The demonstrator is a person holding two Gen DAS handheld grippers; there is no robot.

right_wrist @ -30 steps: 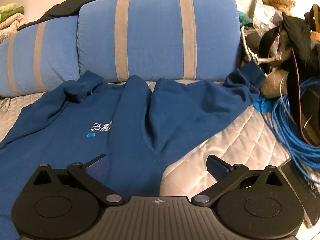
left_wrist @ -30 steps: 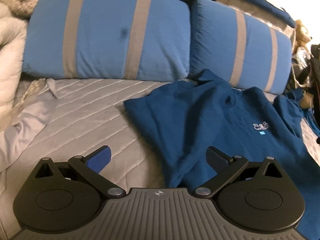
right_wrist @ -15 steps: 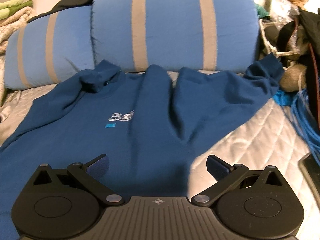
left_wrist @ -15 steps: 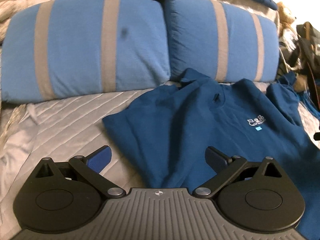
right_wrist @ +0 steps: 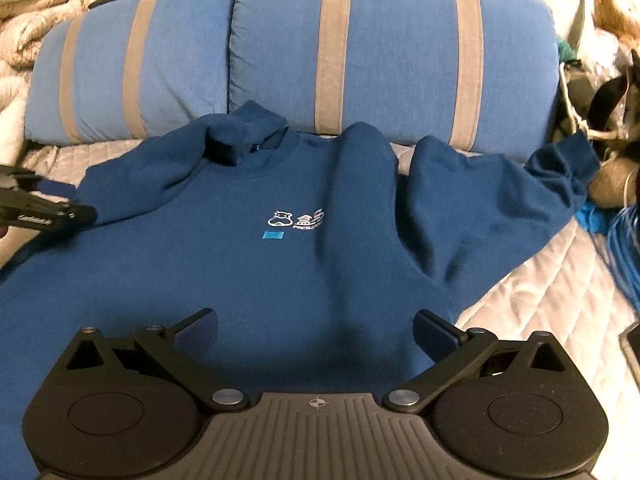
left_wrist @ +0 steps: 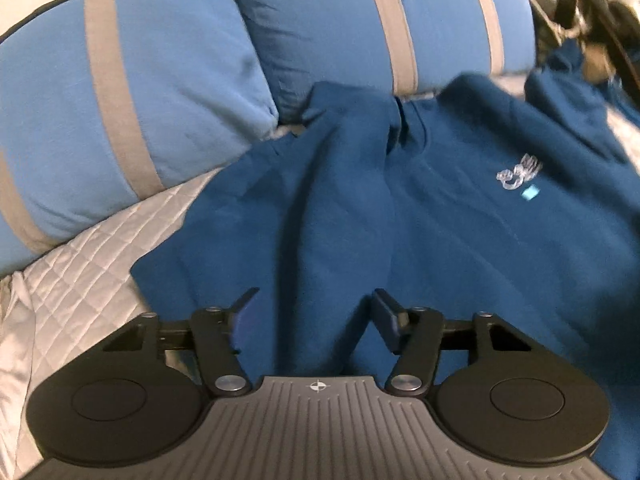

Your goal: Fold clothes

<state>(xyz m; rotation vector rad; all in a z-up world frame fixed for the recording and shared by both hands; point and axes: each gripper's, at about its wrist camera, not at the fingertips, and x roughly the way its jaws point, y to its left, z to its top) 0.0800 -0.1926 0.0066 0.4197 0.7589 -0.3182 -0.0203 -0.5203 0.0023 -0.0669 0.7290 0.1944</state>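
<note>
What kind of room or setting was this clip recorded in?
Most likely a bedroom, with the work done on a bed. Two blue pillows with grey stripes stand along the back, a grey quilted cover lies under the blue sweatshirt, and a heap of blankets sits in the far corner.

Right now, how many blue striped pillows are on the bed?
2. The left pillow and the right pillow lean side by side behind the blue sweatshirt. More could be hidden out of frame.
</note>
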